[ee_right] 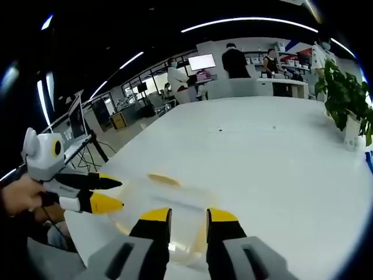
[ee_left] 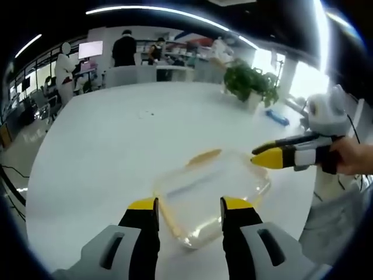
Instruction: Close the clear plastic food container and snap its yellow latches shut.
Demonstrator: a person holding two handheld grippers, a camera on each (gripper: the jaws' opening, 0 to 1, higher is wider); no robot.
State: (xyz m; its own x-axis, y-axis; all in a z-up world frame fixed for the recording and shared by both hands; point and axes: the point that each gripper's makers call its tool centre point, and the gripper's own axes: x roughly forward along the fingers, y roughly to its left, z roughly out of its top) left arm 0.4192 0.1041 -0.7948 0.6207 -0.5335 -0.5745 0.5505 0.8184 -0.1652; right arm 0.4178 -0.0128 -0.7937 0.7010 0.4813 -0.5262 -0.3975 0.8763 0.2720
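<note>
White table [ee_left: 105, 157], blurred clear container [ee_left: 213, 195], latches indistinct, left tongs [ee_left: 189, 205] and right tongs [ee_right: 187, 217] parted, empty

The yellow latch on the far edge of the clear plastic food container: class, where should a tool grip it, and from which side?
Probably grip the yellow latch at its long outer edge, coming from beyond the clear plastic food container, since it lies as a flat narrow strip along the far rim. The right tool is nearest it.

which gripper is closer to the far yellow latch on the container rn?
Right, probably. In the left gripper view the right gripper reaches in from the side, its tips near the container beside the far yellow latch. The left gripper sits at the near edge, open.
</note>
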